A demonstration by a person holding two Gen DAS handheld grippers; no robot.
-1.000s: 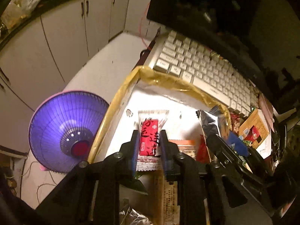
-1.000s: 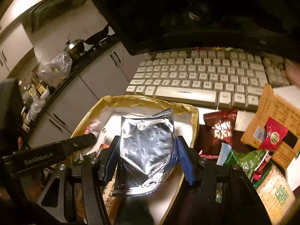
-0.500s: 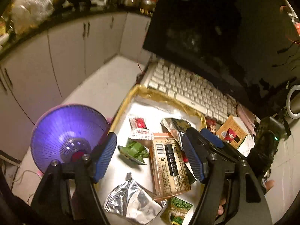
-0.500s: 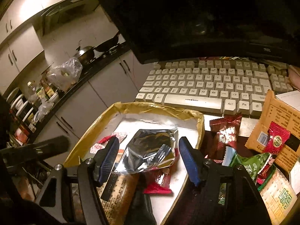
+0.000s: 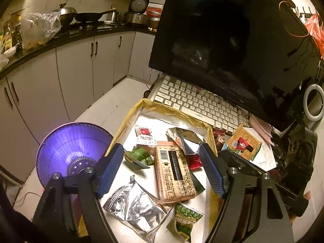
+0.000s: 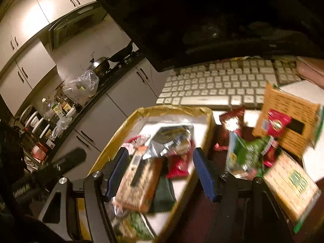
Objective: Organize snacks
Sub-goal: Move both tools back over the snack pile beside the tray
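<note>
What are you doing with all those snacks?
Someone is sorting snacks into a box by the keyboard. Both the left gripper and right gripper are open and empty above it. Packets lie inside, like a silver bag and a long cracker pack. More snacks wait on the desk beside it.

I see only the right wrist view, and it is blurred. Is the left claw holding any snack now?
Observer: No. The left claw is open, with nothing between its fingers.
Operator: Is there a silver pouch at the near end of the box?
Observer: Yes, a crumpled silver pouch lies there in the box, beside a green pea packet.
Operator: What is left of the box?
Observer: A round purple fan.
</note>
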